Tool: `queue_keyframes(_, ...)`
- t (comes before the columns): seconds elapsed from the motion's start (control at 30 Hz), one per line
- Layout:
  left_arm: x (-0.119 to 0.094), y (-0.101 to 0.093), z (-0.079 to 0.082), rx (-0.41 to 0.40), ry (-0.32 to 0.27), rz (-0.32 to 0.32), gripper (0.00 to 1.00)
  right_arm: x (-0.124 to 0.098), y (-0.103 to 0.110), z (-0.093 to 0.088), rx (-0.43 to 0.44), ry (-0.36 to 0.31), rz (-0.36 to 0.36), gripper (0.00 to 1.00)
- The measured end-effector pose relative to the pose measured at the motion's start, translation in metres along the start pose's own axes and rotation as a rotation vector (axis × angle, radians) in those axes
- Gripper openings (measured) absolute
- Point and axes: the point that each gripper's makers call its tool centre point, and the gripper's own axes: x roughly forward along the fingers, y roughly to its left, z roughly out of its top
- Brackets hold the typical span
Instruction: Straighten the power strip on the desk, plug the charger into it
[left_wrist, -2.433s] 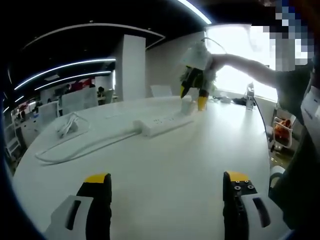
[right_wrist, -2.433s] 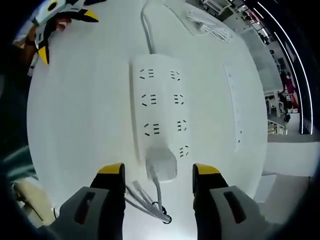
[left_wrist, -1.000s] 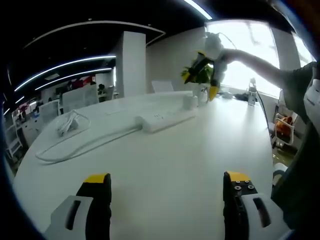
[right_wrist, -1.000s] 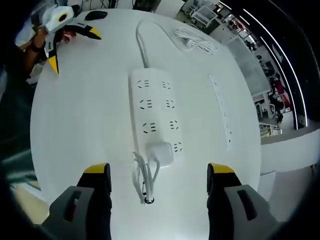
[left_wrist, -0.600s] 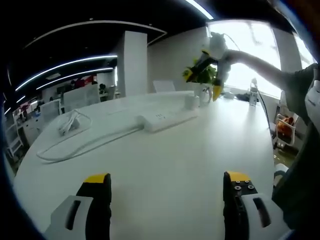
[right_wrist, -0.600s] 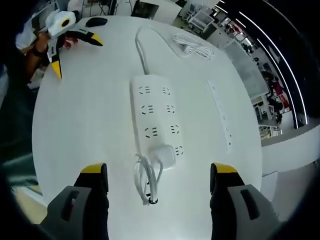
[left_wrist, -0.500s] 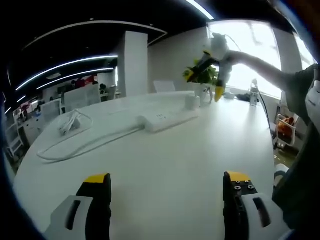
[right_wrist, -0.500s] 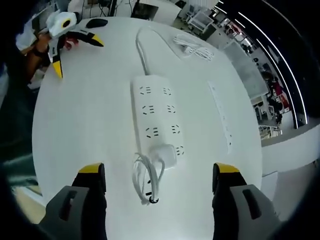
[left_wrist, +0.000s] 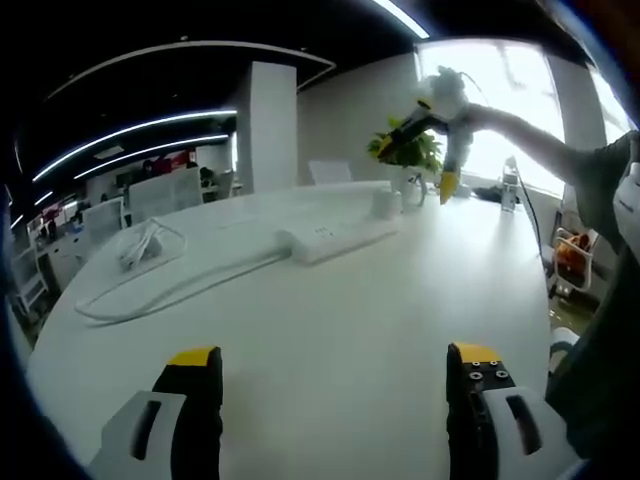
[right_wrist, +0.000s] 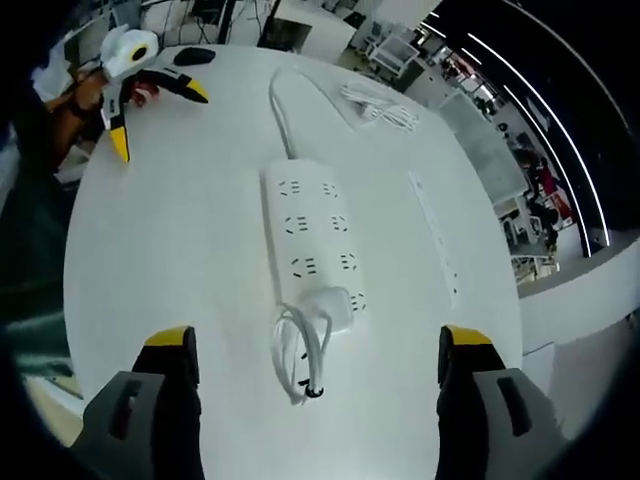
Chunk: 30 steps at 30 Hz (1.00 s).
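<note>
White cable bundle (right_wrist: 383, 106) beyond power strip (right_wrist: 312, 240)

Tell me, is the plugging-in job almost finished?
Nearly, it looks like. The white charger already sits in an end socket of the power strip, which lies straight on the desk. Nothing is in hand: the right gripper hangs open above the strip, and the left gripper is open too. The charger's bundled cable lies loose beside it. Little seems left.

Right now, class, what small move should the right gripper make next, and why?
Probably lift clear and stop: the charger already sits in the power strip, which lies straight on the desk. The right gripper hangs open above it, holding nothing.
</note>
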Motion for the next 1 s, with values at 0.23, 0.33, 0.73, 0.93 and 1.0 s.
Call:
queue_keyframes(0.23,0.0,0.0,-0.001,0.0,0.005,0.002,0.96,0.0,0.002,-0.006,0.014,-0.01,0.003,0.99)
queue_keyframes(0.33,0.0,0.0,-0.001,0.0,0.006,0.004,0.96,-0.001,0.003,-0.008,0.027,-0.022,0.001,0.99)
queue_keyframes(0.73,0.001,-0.001,-0.001,0.0,0.012,0.007,0.97,-0.005,0.011,-0.019,0.067,-0.047,-0.011,0.99)
queue_keyframes(0.93,0.001,-0.001,-0.001,0.0,0.013,0.007,0.97,-0.007,0.015,-0.027,0.1,-0.072,-0.032,0.99)
queue_keyframes(1.0,0.001,0.0,-0.001,-0.001,0.014,0.008,0.97,-0.008,0.016,-0.028,0.117,-0.084,-0.038,0.99)
